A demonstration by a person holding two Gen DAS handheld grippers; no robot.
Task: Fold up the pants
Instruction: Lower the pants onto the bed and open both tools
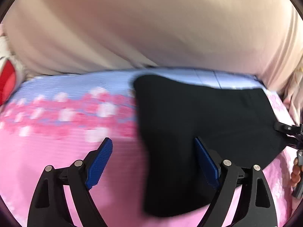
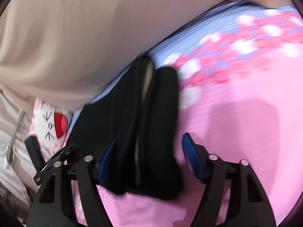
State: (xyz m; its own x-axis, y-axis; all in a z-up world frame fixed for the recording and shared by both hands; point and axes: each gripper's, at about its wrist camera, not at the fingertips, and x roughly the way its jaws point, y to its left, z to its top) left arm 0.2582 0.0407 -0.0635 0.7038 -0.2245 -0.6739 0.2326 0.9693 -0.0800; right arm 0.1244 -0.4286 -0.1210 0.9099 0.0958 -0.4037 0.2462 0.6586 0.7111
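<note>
Left wrist view shows the black pants (image 1: 198, 132) lying on a pink bed cover (image 1: 56, 170) with flowers on it. The pants sit ahead of the left gripper (image 1: 153, 162) and a bit to its right. One end of the cloth reaches down between the two blue pads (image 1: 100, 162), closer to the right pad. The jaws are wide apart and hold nothing.

From the right wrist view, the pants (image 2: 132, 123) look like a long folded bundle. It runs straight away from the right gripper (image 2: 147, 160), with the near end between the jaws. These jaws are wide apart too. The left pad may touch the cloth, but the blur makes it hard to tell. The right pad is clear of it.

Both grippers are close, and the right one looks lined up best for a grab.
</note>
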